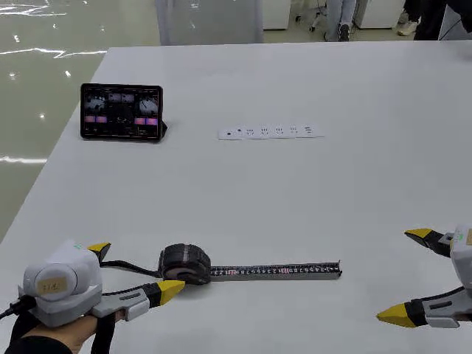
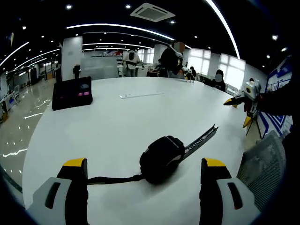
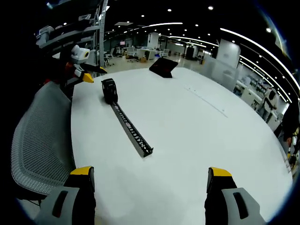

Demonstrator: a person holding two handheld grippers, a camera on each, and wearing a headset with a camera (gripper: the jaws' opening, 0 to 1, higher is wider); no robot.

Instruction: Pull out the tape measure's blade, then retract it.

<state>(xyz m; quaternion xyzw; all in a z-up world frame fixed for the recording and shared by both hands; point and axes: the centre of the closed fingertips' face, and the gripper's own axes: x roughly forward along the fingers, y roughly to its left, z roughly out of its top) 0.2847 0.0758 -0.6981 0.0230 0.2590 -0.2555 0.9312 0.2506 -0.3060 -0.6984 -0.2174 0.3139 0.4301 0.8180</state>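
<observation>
Fingers of left gripper and right gripper spread empty; tape measure blade numerals unreadable.

right tongs apart, empty | tape measure on table | blade out flat, tip well short of tongs

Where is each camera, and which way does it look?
Head view: on the person's head, looking down at the table, tape, left hand-held gripper and right hand-held gripper; a hand shows.
Left gripper view: rides that gripper, facing the tape close ahead; own jaws show.
Right gripper view: rides that gripper, facing the blade tip; own jaws show.
All three share the tape.
</observation>
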